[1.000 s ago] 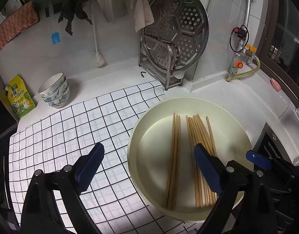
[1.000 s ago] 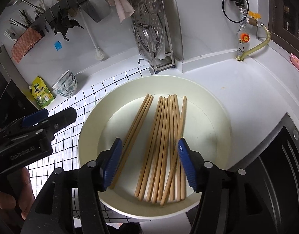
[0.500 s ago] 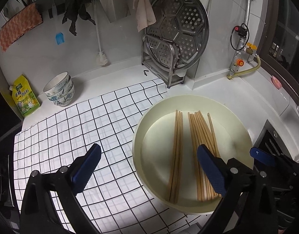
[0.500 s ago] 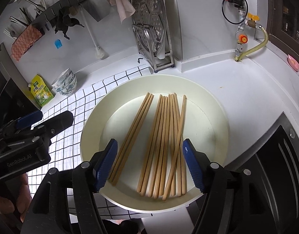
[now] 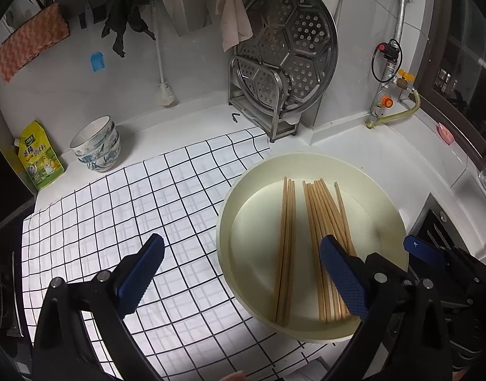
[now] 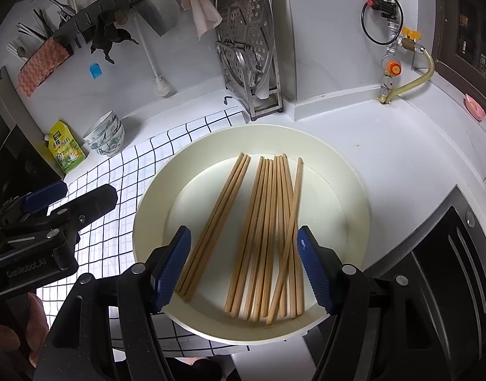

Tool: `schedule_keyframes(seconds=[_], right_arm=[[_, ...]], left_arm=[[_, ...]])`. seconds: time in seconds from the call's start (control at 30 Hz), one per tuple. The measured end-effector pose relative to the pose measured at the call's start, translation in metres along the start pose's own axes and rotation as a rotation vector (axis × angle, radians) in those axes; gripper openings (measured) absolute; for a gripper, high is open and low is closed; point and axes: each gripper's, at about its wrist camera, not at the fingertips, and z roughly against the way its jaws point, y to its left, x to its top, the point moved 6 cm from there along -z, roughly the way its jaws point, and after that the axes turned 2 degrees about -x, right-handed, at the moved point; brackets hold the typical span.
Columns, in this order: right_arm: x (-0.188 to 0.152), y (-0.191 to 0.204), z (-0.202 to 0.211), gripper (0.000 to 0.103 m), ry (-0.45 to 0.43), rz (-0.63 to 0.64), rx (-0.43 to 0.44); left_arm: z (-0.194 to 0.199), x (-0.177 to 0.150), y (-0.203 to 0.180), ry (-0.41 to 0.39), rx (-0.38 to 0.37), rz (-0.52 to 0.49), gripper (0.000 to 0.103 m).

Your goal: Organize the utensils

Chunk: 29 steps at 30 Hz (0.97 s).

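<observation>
The wooden chopsticks [image 6: 265,231] lie loose in the cream round tray [image 6: 347,171] on the table, long axes pointing away from the claws. The right claw [image 6: 243,266] hangs open and empty, straddling their near ends, nearer than the left claw [image 5: 243,273], also open and empty, offset left.

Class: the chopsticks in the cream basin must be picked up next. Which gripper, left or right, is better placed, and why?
Probably the right gripper: it hangs open, its fingers bracketing the chopsticks in the basin. The left gripper, also open, straddles the basin's rim over the checked cloth.
</observation>
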Motion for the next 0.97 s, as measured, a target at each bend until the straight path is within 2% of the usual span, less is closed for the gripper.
schedule_keyframes(seconds=[0.97], right_arm=[[-0.0005,0.0094,-0.0005,0.066,0.004,0.009,0.001]], left_arm=[[0.0025,0.0000,0.0060,-0.006,0.013,-0.004,0.097]])
